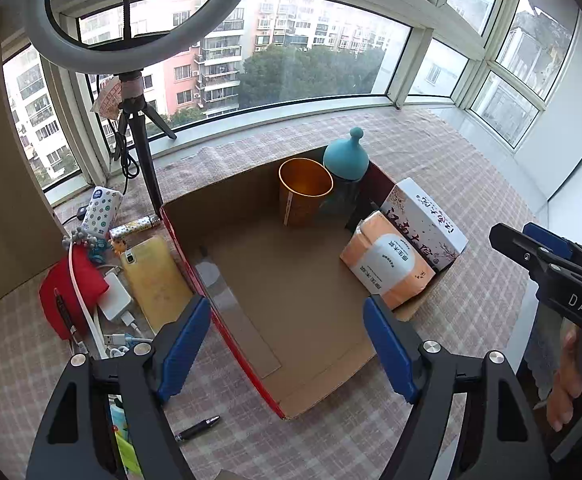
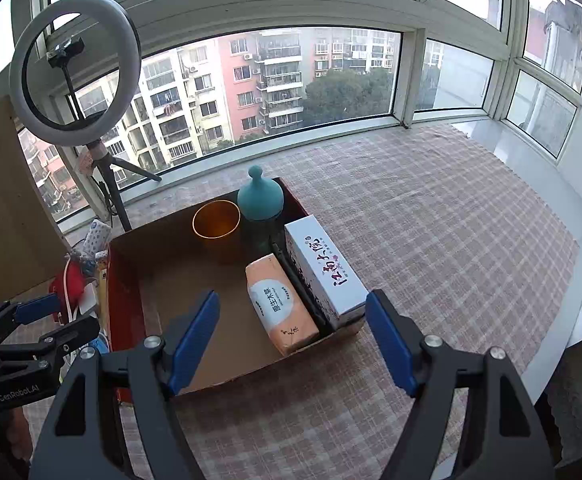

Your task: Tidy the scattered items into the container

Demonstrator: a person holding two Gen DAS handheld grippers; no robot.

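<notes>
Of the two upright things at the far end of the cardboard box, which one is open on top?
The orange cup: its mouth is open and you can see inside. The bottle beside it is closed with a teal dome-shaped cap.

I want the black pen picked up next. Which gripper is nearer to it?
Left. The left gripper hovers open over the box's near edge, the black pen just below its left finger. The right gripper is open farther right.

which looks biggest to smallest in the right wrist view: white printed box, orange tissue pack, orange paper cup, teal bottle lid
1. white printed box
2. orange tissue pack
3 and 4. orange paper cup and teal bottle lid look alike, both sit farther back.
</notes>
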